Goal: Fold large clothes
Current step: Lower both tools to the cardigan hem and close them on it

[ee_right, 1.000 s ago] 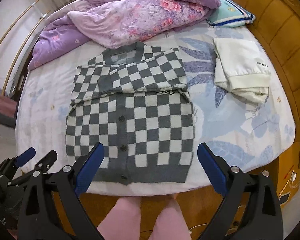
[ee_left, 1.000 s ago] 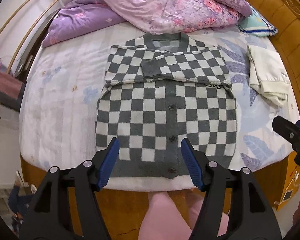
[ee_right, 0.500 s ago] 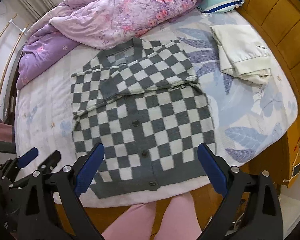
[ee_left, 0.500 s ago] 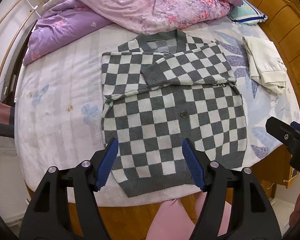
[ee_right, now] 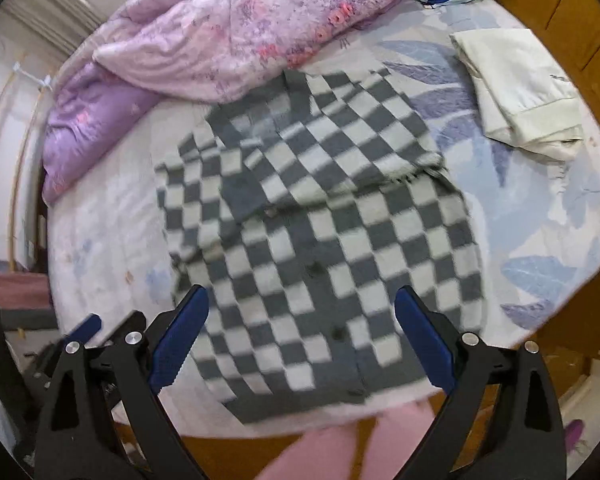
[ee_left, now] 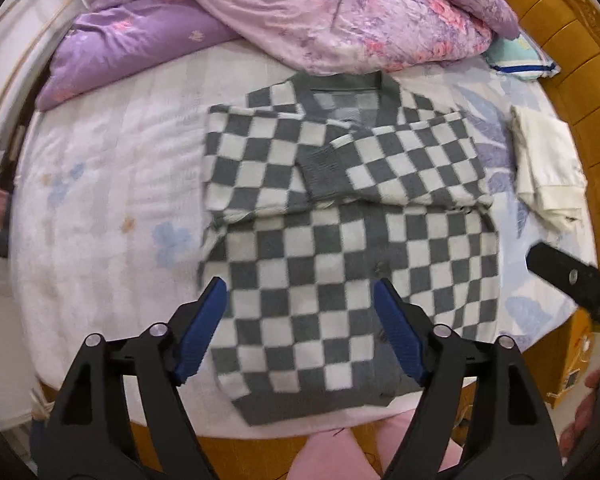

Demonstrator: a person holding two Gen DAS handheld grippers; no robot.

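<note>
A grey-and-white checkered cardigan (ee_left: 340,240) lies flat on the bed, buttoned, with both sleeves folded across its chest; it also fills the right wrist view as the cardigan (ee_right: 320,220). My left gripper (ee_left: 300,292) hangs over its lower left part, the jaws opening, nothing pressed between the blue pads. My right gripper (ee_right: 302,300) hovers above the lower hem, jaws wide and empty. The right gripper's black finger (ee_left: 572,280) shows at the edge of the left wrist view, and the left gripper (ee_right: 84,332) appears at the lower left of the right wrist view.
A purple floral quilt (ee_left: 320,12) is heaped at the head of the bed. A folded cream garment (ee_left: 548,168) lies to the right, by a striped pillow (ee_left: 520,56). The wooden bed frame (ee_left: 572,60) curves around the right side. Pink-trousered legs (ee_right: 332,452) stand at the near edge.
Both grippers have moved forward and lower over the bed, so the cardigan looks larger and nearer. The left jaws have spread wider. The cardigan itself has not moved.
</note>
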